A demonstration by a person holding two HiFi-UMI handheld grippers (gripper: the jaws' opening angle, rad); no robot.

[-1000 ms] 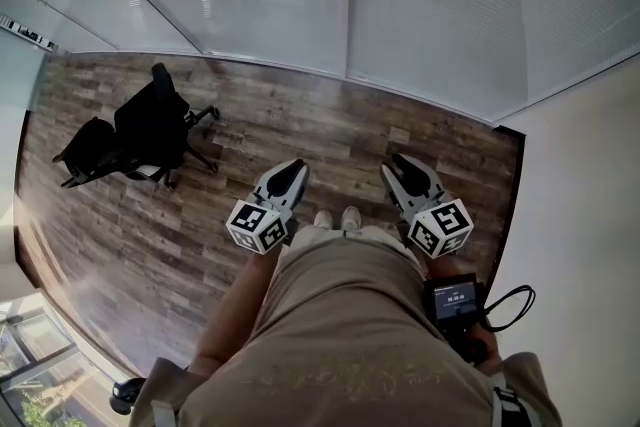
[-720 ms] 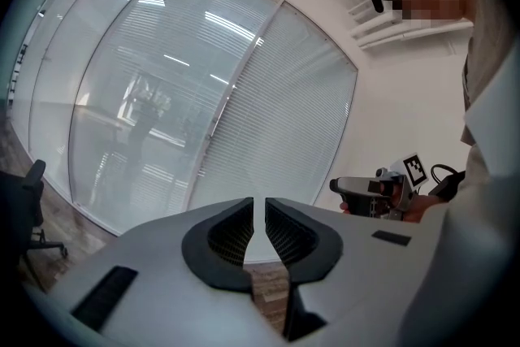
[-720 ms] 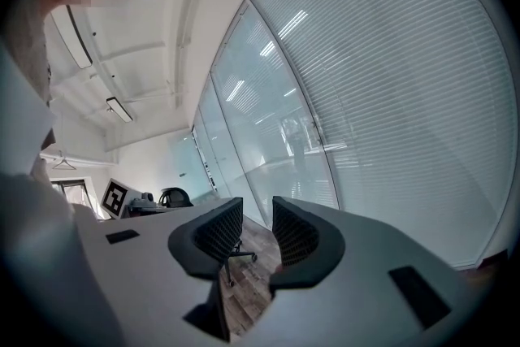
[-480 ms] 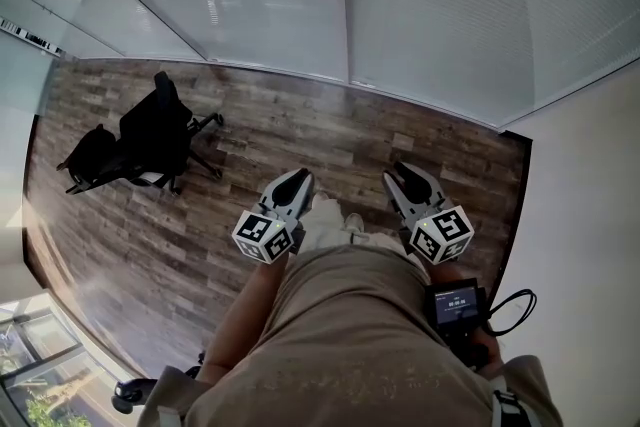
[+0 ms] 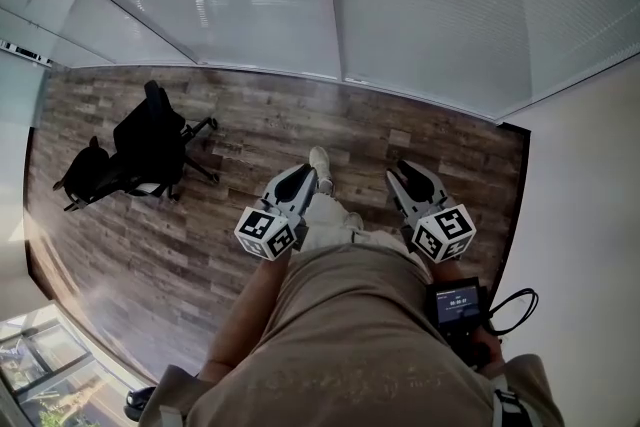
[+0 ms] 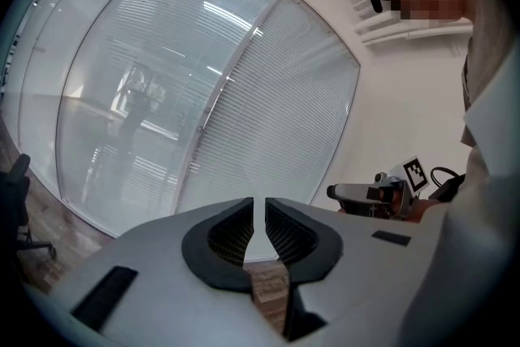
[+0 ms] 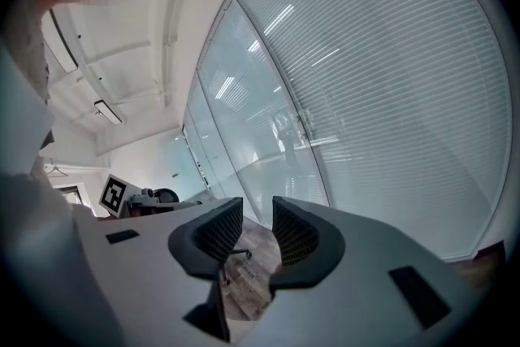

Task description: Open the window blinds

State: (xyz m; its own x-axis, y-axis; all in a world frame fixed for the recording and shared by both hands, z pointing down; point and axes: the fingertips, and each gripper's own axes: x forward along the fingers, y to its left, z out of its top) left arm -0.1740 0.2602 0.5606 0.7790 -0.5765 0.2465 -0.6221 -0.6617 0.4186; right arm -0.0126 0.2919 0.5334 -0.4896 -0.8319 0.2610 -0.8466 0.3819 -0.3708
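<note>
Standing on the wood-plank floor [image 5: 250, 120], facing a long run of glazed panels. The blinds [image 5: 450, 5] hang down across the panes with slats flat, straight ahead of both claws and well apart from them. A pale upright post [image 5: 328, 5] divides the two nearest blind panels.

Left claw [image 5: 298, 173]: held low at waist height, pointing forward at the glazing, tilted slightly downward. In its own view the left claw [image 6: 259, 203] shows ribbed pads drawn nearly together, only a thin slit between them. We see nothing in the slit but floor and blinds [image 6: 276, 93] beyond.

Right claw [image 5: 405, 171]: level with the left, parallel to it, pointing the same way. In its own view the right claw [image 7: 257, 207] stands narrowly parted, with a wider gap than the left. It carries nothing; we make out floor planks through the gap and the blinds [image 7: 390, 93] above.

One pale shoe [image 5: 320, 160] shows between the two claws, just beside the left one.

A black office chair [image 5: 150, 140] stands off to the left, well apart from us and near the glazing. A plain cream wall [image 5: 585, 215] meets the blinds at the right.
</note>
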